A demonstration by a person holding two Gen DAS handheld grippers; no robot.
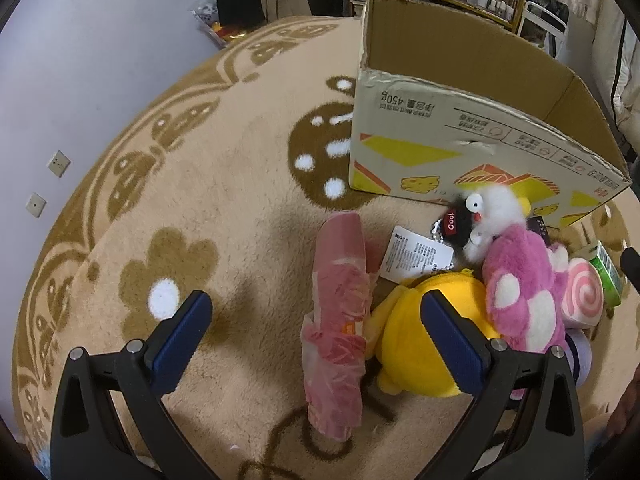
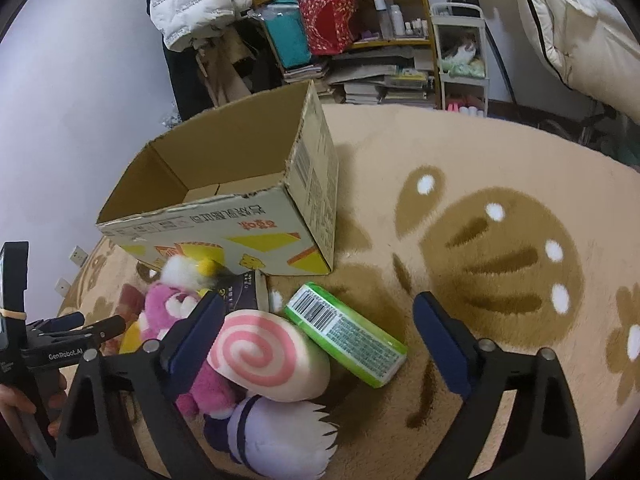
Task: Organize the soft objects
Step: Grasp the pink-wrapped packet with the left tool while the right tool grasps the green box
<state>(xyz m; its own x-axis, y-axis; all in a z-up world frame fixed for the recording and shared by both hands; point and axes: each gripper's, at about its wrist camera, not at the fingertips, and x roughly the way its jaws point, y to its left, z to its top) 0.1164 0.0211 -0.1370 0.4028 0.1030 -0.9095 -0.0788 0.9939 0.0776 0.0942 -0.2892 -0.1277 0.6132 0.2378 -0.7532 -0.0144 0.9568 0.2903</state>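
A pile of soft toys lies on the carpet before an open cardboard box (image 1: 472, 128). In the left wrist view I see a pink wrapped roll (image 1: 340, 316), a yellow plush (image 1: 416, 344), a pink-and-white plush (image 1: 520, 300), a white-and-black plush (image 1: 484, 216) and a pink swirl cushion (image 1: 582, 296). My left gripper (image 1: 316, 312) is open above the pink roll. My right gripper (image 2: 320, 320) is open above the swirl cushion (image 2: 264, 352) and a green packet (image 2: 348, 336). A purple-and-white plush (image 2: 276, 436) lies below. The box (image 2: 224, 184) looks empty.
The round beige carpet (image 1: 224, 200) with brown patterns covers the floor. A cluttered bookshelf (image 2: 360, 40) and a white cart (image 2: 460, 56) stand behind the box. A white duvet (image 2: 580, 32) hangs at the right. The left gripper's body (image 2: 48, 352) shows at the left edge.
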